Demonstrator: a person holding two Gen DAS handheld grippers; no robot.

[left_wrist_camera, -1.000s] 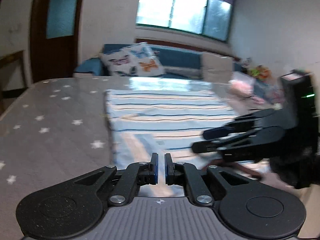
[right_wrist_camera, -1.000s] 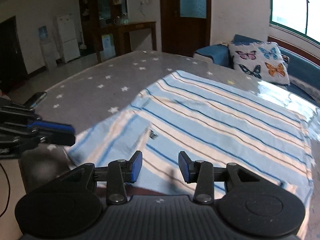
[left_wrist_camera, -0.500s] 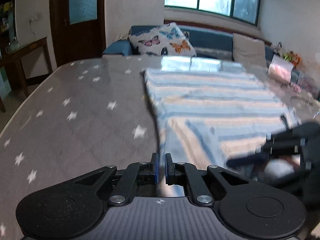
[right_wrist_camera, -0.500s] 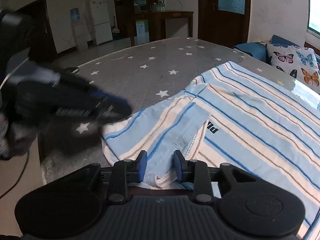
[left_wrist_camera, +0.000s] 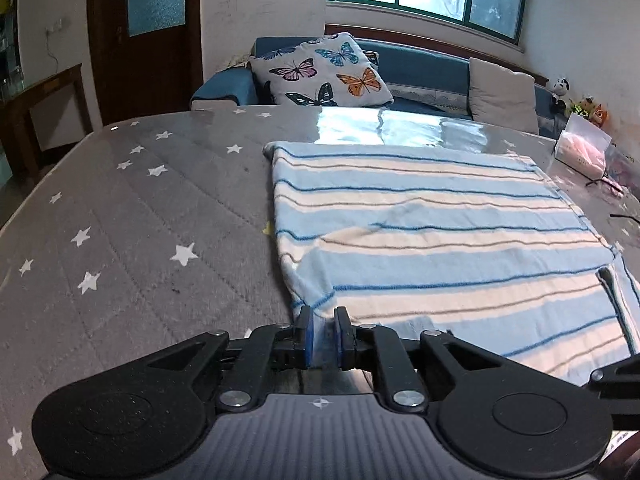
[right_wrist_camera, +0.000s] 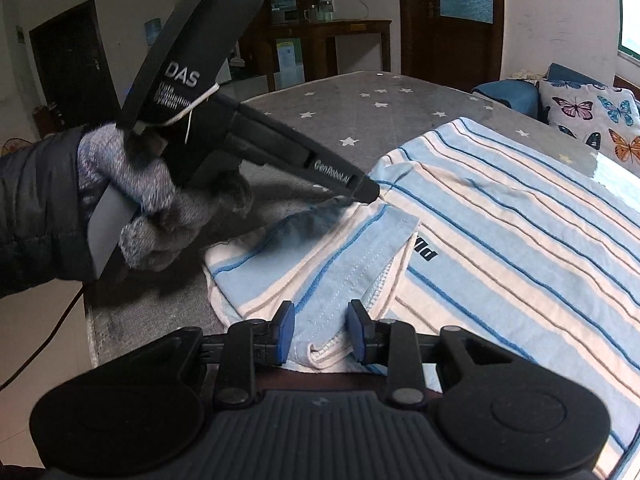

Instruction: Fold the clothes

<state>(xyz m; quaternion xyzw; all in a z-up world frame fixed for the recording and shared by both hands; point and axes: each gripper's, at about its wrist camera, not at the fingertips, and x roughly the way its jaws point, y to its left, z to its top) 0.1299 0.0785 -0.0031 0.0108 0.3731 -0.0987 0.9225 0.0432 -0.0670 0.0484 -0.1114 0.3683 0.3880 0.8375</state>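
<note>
The striped shirt [left_wrist_camera: 432, 240] lies flat on the star-patterned bench [left_wrist_camera: 132, 216], its near edge pinched by the left claw [left_wrist_camera: 320, 334] at 6 o'clock, while the right claw [right_wrist_camera: 320, 330] straddles the folded sleeve, parted, and a butterfly pillow [left_wrist_camera: 324, 72] sits at 12 o'clock.

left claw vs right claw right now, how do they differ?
Gap: the left claw is pinched nearly shut on an edge of the striped shirt; the right claw stands wider, with the folded sleeve hem between its pads, not clamped.
Place: the left claw grips at the shirt's side edge, where the sleeve joins; the right claw sits at the sleeve's near end.
Shared: black frames, blue pads, both at the same shirt.
</note>
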